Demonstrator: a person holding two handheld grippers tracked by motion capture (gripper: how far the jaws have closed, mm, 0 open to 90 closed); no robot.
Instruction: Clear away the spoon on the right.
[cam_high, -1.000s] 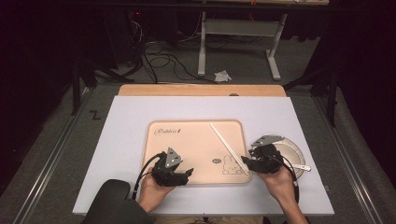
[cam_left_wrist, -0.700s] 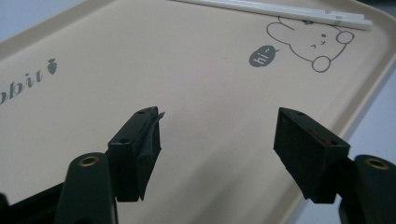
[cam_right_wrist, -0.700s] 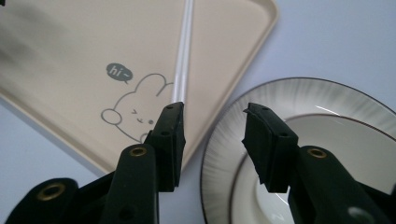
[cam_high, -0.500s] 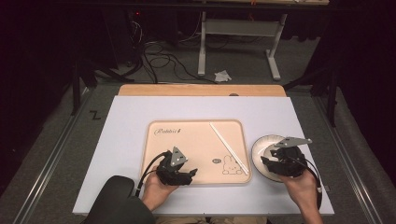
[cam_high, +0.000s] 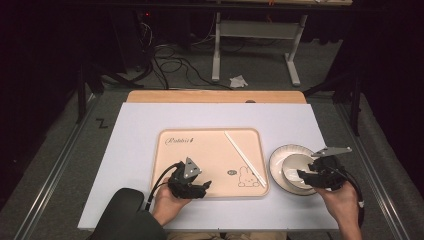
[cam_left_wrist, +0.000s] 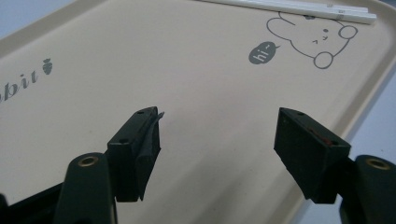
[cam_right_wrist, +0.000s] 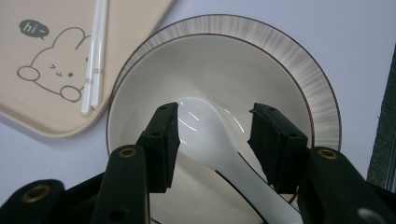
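Right gripper (cam_high: 306, 175) is hovering over the bowl (cam_high: 292, 168) at the tray's (cam_high: 210, 187) 3 o'clock side. Its jaws have just been opening and are standing spread either side of the white spoon (cam_right_wrist: 219, 140), pads clear of it. The spoon is lying in the bowl, handle running toward 5 o'clock in the right gripper view. Left gripper (cam_high: 204, 185) is resting over the tray's 6 o'clock edge, jaws spread, nothing between them. Chopsticks (cam_high: 244, 158) are lying on the tray near its 3 o'clock rim.
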